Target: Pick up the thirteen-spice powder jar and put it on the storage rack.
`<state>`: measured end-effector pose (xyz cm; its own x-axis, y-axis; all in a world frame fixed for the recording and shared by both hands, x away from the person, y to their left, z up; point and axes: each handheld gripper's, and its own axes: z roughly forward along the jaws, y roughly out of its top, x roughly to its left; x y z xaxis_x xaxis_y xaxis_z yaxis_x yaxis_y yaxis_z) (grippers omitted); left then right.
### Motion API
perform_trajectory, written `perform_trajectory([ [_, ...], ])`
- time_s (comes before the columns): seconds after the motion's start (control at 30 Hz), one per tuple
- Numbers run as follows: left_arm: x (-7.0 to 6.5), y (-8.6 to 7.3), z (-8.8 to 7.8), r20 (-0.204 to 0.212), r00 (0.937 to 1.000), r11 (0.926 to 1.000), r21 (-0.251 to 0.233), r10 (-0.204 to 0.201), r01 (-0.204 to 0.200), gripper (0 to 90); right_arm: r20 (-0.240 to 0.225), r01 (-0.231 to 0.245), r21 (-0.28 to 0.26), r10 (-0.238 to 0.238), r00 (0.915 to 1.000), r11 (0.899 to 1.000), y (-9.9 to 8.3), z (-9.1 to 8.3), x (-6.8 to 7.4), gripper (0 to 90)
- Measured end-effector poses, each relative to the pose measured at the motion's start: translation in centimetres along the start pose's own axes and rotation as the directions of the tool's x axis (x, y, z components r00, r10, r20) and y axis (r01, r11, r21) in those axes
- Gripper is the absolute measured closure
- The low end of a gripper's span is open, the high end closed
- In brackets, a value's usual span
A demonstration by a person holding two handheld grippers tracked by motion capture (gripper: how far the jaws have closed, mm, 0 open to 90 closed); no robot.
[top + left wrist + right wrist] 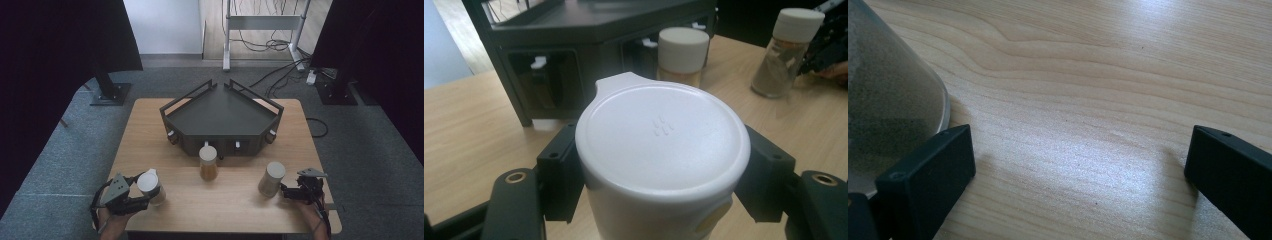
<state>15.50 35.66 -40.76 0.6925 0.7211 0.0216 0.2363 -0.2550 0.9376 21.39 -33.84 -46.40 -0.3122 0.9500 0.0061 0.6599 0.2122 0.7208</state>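
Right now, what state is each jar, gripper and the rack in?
Left gripper: shut on left jar.
Left jar: lid on, held.
Middle jar: upright, lid on, by the rack.
Right jar: lid on, on table.
Right gripper: open, beside right jar.
Rack: top bare.

White-lidded jar (663, 150) (amber contents), black fingers (559, 175), pale wood table (240, 200).

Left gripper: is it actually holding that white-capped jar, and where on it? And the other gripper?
Yes. The left gripper clamps the white-capped jar by its sides, just under the cap. The right gripper holds nothing; its jaws stand open beside another jar.
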Motion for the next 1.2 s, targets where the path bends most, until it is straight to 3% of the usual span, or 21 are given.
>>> perform_trajectory([
  [0.3,1.4,2.3,0.7,-0.010,0.9999,0.9998,-0.018,-0.003,0.003,31.1,0.000,0.000,0.000,0.000,1.0000,1.000,0.0,0.0,0.0,0.0],
  [0.53,2.3,4.8,1.4,-0.019,0.9996,0.9996,-0.019,0.022,-0.023,31.1,0.000,0.000,0.000,0.000,1.0000,1.000,0.0,0.0,0.0,0.0],
  [1.2,4.6,11.5,3.7,0.011,0.9995,0.9978,-0.060,0.029,-0.028,31.1,-0.001,0.000,-0.001,0.000,1.0000,1.000,0.0,0.0,0.0,0.0],
])
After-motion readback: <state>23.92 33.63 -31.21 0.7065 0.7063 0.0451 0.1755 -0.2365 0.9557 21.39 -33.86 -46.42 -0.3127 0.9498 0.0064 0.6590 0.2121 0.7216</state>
